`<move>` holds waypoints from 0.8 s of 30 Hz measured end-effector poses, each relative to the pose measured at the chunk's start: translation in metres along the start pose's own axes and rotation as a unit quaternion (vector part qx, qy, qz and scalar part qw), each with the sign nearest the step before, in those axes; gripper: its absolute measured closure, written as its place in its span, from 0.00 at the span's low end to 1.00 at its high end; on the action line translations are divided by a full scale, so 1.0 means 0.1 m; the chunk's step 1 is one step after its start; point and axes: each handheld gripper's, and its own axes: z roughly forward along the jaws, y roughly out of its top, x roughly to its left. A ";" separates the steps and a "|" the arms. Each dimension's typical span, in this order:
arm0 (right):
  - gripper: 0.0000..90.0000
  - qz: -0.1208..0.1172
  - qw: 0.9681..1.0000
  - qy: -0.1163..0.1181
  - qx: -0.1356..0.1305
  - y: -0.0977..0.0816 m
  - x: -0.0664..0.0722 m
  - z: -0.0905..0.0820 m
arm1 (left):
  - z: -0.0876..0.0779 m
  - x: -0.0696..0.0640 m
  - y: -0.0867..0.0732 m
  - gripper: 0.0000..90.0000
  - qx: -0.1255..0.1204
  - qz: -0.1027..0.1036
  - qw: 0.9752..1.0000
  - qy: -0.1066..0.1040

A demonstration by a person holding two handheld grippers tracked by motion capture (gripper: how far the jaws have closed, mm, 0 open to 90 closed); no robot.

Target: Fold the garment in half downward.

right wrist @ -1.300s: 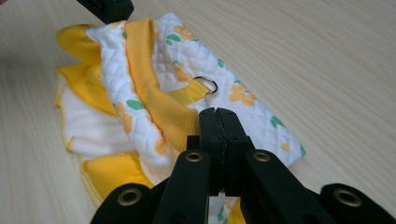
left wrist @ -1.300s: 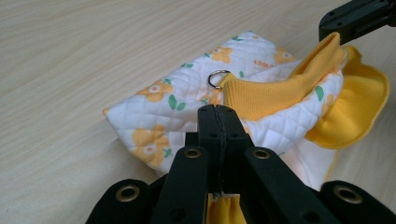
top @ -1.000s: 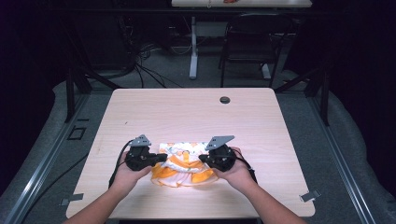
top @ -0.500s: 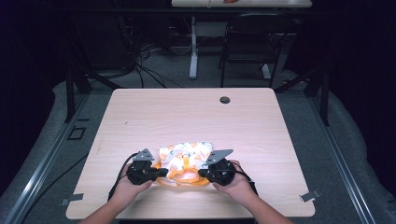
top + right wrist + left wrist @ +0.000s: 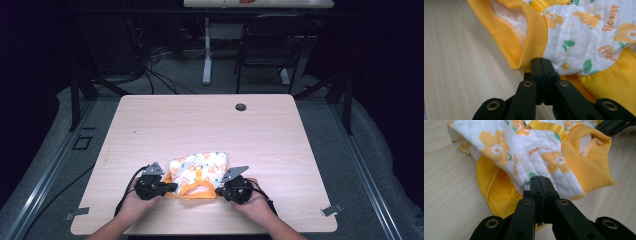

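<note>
Your left gripper (image 5: 170, 188) is black, and its two jaws are pinched tight together on the near left edge of a small white quilted garment with orange flowers and yellow ribbed trim (image 5: 198, 173). In the left gripper view you can see the gripper (image 5: 540, 181) biting the cloth (image 5: 534, 155) right where the white quilted part meets the yellow lining. Your right gripper (image 5: 218, 191) is black too, and its jaws are squeezed together on the near right edge of the same garment. In the right gripper view, the gripper (image 5: 540, 62) holds the cloth (image 5: 584, 37) just beside the thick yellow ribbed band.

You hold one gripper in each hand. Your left hand (image 5: 134, 205) and your right hand (image 5: 257, 207) are low, close to the near edge of the light wooden table (image 5: 210, 125).

That little garment lies on the table between your two grippers, near the front edge and about in the middle from side to side. A yellow strap (image 5: 547, 126) with a small metal ring (image 5: 526, 123) runs across its top. Orange letters on the white part spell the word flower (image 5: 610, 17). A small dark round hole (image 5: 241, 107) sits near the far edge of the table, well away from the garment.
</note>
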 end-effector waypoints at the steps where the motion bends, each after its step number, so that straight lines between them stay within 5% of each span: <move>1: 1.00 0.004 1.000 0.000 -0.003 -0.01 0.00 0.00 | 0.00 0.00 0.00 1.00 0.000 0.000 1.000 0.001; 11: 1.00 0.010 1.000 -0.002 -0.008 0.01 -0.02 0.03 | 0.04 0.09 0.07 1.00 -0.004 -0.004 1.000 0.016; 24: 1.00 0.037 0.999 -0.018 -0.014 0.06 -0.20 0.06 | 0.15 0.25 0.18 1.00 -0.032 -0.045 0.998 0.024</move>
